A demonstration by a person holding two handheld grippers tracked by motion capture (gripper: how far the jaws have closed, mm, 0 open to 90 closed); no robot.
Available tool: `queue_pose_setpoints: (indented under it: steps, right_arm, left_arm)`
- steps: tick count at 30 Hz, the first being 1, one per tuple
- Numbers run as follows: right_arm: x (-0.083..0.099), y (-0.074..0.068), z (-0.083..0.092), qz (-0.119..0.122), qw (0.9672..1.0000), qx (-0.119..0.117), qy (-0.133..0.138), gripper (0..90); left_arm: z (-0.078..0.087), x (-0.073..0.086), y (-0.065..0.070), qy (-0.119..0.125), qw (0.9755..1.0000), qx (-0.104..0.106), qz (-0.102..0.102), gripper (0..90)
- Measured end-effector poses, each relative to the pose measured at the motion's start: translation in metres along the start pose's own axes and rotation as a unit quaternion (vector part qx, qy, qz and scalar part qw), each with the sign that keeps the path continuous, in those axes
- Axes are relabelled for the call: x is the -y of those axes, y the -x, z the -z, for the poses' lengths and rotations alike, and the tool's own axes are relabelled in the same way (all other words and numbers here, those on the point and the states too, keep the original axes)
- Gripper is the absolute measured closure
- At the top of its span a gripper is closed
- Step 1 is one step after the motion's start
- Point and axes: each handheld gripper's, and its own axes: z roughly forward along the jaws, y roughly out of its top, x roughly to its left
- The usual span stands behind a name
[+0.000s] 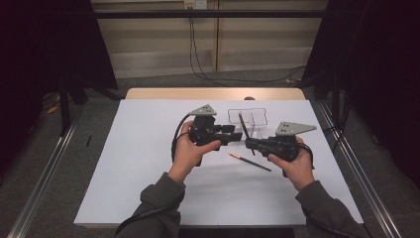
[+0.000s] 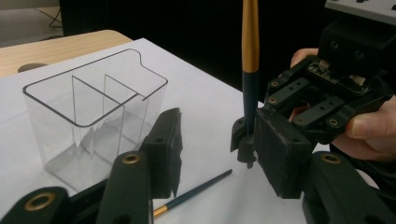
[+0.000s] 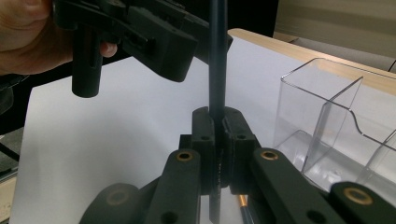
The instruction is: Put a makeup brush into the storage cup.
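Right gripper [image 1: 249, 143] clamped on upright dark gold-banded brush [image 1: 242, 126]; left gripper [image 1: 236, 135] jaws apart, nothing gripped, beside it; second thin dark brush [image 1: 250, 162] flat on white table [image 1: 148, 173]; clear plastic divided box [image 1: 247, 117] near

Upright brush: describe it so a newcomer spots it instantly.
On the white table, find the clear plastic box near the far edge. Just in front, the right gripper is shut on the upright brush. The other brush lies flat nearer the person.

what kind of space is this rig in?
Probably a lab recording station, not a home or workshop: a table under a plain white sheet, black curtains on both sides, metal floor rails and loose cables along the back wall.
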Motion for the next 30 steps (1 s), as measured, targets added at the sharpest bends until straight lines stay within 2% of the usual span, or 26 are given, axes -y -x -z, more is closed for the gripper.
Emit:
queue_pose_setpoints:
  steps: [4,7,17,21,24,30]
  right_arm:
    - [-0.0013,-0.0017,-0.002,0.001,1.0,-0.001,-0.002,84.9]
    - [-0.0019,-0.0019,-0.0031,0.0,1.0,-0.001,0.0,84.9]
    - [-0.0031,-0.0032,-0.0053,-0.006,1.0,0.001,0.003,84.9]
    - [-0.0039,-0.0043,-0.0063,-0.006,1.0,-0.001,0.002,84.9]
    - [-0.0044,-0.0049,-0.0075,-0.008,1.0,-0.001,0.002,84.9]
    - [-0.0057,-0.0062,-0.0092,-0.015,0.9999,0.001,0.003,84.7]
  left_arm:
    - [-0.0011,-0.001,0.0012,0.008,0.9999,0.007,0.004,56.0]
    - [-0.0019,-0.0018,0.002,0.007,1.0,0.003,0.0,56.8]
    - [-0.0056,-0.0012,0.0051,0.015,0.9996,0.02,0.017,71.0]
    - [-0.0075,-0.0014,0.0056,0.01,0.9995,0.023,0.021,73.1]
    - [-0.0081,-0.0023,0.0066,0.009,0.9994,0.025,0.021,77.8]
    - [-0.0083,-0.0036,0.0079,0.014,0.9987,0.033,0.036,83.0]
